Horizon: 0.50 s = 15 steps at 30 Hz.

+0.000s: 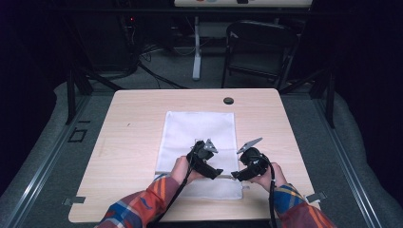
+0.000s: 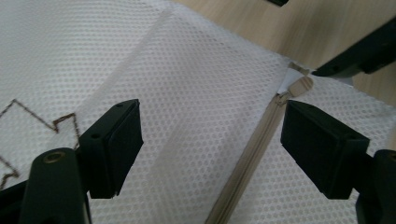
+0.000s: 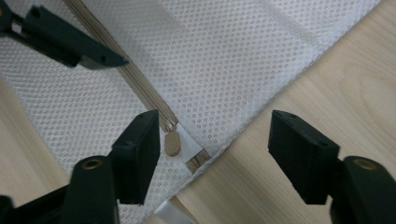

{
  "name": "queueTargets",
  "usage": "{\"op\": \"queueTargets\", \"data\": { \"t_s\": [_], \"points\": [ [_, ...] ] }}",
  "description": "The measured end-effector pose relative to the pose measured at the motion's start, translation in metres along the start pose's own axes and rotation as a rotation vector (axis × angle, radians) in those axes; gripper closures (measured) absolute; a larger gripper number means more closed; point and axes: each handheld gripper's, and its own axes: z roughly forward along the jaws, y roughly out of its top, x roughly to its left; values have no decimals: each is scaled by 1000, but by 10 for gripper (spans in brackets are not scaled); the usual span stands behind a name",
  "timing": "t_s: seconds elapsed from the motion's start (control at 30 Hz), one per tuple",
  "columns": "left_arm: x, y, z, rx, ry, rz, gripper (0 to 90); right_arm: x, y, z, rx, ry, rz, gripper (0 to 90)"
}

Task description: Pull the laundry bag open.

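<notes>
A white mesh zip bag (image 1: 199, 133) lies flat in the middle of the wooden table (image 1: 128, 142). Its beige zipper (image 2: 254, 149) runs across the near end. The beige zipper pull (image 3: 172, 142) sits at the zipper's right end, by the bag's corner, and shows again as a small tab (image 2: 299, 87). My left gripper (image 1: 215, 172) hovers open over the mesh (image 2: 212, 123), the zipper just inside its right jaw. My right gripper (image 1: 239, 175) is open too (image 3: 217, 133), its left jaw right beside the pull, nothing gripped. The two grippers' tips nearly meet.
A brown stitched outline (image 2: 42, 122) marks the bag's cloth. A black cable hole (image 1: 228, 100) sits near the table's far edge. Bare wood flanks the bag on both sides. Beyond the table stand a black chair (image 1: 259, 45) and a white desk leg (image 1: 196, 54).
</notes>
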Motion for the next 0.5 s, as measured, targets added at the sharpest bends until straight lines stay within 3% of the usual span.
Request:
{"op": "queueTargets", "data": {
  "t_s": [0.23, 0.5],
  "points": [
    [-12, 3, 9, 1, -52, 32, 334, 1, 0, 4, 53, 6, -19, 681],
    [-23, 2, 23, 41, -89, 73, 442, 3, -2, 13, 103, 25, -6, 859]
  ]
}}
